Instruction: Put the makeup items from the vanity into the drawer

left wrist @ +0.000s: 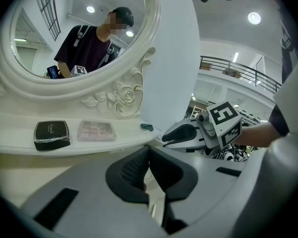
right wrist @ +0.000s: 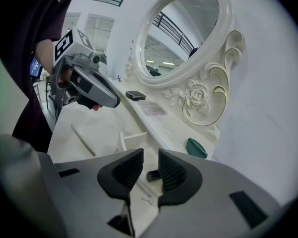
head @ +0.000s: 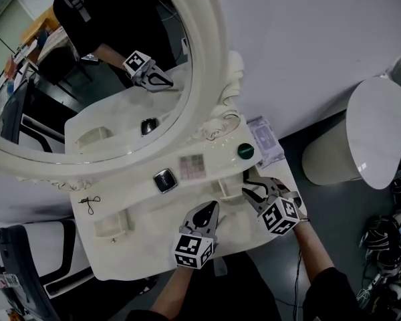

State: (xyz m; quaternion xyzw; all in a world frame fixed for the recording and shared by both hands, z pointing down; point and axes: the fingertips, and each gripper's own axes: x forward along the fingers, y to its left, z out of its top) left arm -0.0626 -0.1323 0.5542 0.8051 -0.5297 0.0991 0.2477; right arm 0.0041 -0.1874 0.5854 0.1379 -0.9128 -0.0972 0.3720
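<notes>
On the vanity's shelf lie a black compact (head: 164, 180), a pink palette (head: 192, 166) and a round green item (head: 245, 151). The small drawer (head: 222, 191) below the shelf stands open. My right gripper (head: 250, 183) hovers over it with its jaws apart. In the right gripper view (right wrist: 150, 165) a small black item (right wrist: 153, 175) lies in the drawer just beyond the pads; the pads do not press on it. My left gripper (head: 210, 206) hangs beside the drawer, to its left, with its tips together and nothing in them (left wrist: 148, 151).
A big oval mirror (head: 207, 59) rises behind the shelf. A clear purple box (head: 265, 141) sits at the vanity's right end, a black hair clip (head: 89, 201) at the left. A white round stool (head: 371, 136) and shoes (head: 387, 246) stand on the floor to the right.
</notes>
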